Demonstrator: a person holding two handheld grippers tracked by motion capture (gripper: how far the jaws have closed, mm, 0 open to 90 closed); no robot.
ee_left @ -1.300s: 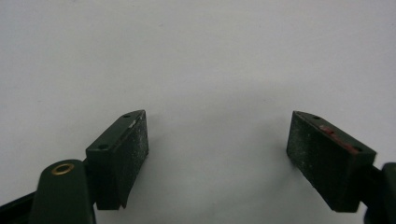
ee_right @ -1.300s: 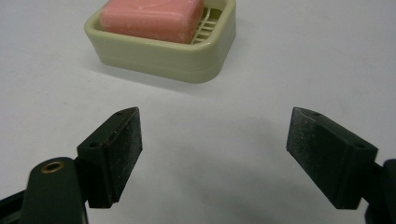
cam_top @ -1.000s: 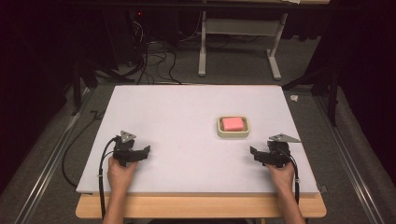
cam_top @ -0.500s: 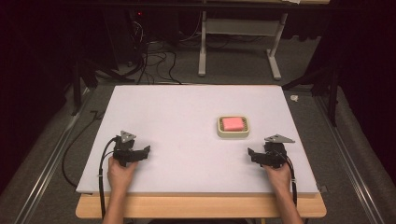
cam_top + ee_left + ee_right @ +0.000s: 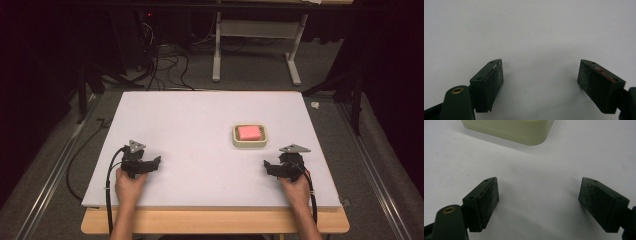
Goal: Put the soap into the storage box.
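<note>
Now the white surface [image 5: 200,130] takes most of the high view, and it lies on a wooden board whose edge shows at the near side. Both hands rest on its near part, well apart from each other. The cream tray [image 5: 250,136] stands on the right half of the surface, and a pink block [image 5: 249,132] lies inside it. The right gripper [image 5: 272,167] is near this tray, a little closer to the person and to the right of it; in the right gripper view the tray's corner [image 5: 529,135] is ahead of the spread fingers [image 5: 486,200], not touching them. The left gripper [image 5: 150,164] is far from the tray, and its fingers [image 5: 491,80] are also spread wide, with bare surface between them.
</note>
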